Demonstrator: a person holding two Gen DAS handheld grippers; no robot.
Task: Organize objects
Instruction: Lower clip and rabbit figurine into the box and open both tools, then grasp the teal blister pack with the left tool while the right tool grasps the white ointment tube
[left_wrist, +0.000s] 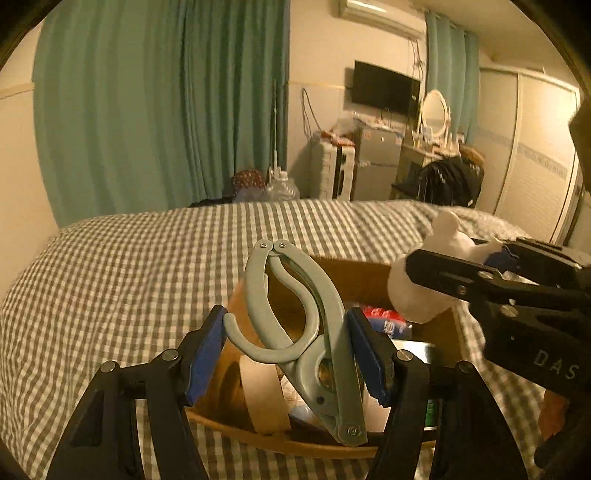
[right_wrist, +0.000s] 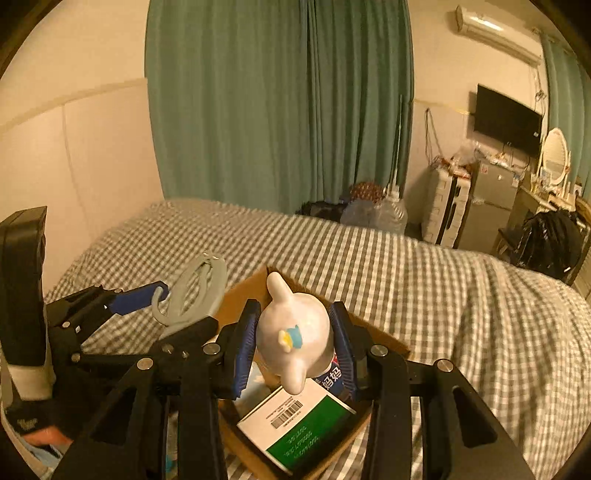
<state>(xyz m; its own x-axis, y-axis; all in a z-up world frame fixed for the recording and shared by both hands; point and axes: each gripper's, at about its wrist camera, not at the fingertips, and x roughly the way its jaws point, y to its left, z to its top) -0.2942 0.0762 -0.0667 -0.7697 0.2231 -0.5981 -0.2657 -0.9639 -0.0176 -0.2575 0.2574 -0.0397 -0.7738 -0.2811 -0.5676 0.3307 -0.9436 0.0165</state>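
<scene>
Nearest, the left gripper has its jaws clamped on a grey clip; the right gripper grips a white figurine, both above the cardboard box, apparently holding 1 green-white carton, on the checked bed.

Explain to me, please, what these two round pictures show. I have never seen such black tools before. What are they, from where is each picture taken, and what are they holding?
No robot is here: a person holds one hand-held clamp tool in each hand. Each tool carries a wide-angle camera looking forward along its two fingers, so each picture comes from one tool.

In the left tool's view, the left gripper is closed on a grey plastic clip. In the right tool's view, the right gripper is closed on a white toy figure with a small blue and yellow mark.

Both hang above an open cardboard box standing on a bed with a checked cover. Inside the box lie a green and white carton and other items I cannot identify.
</scene>
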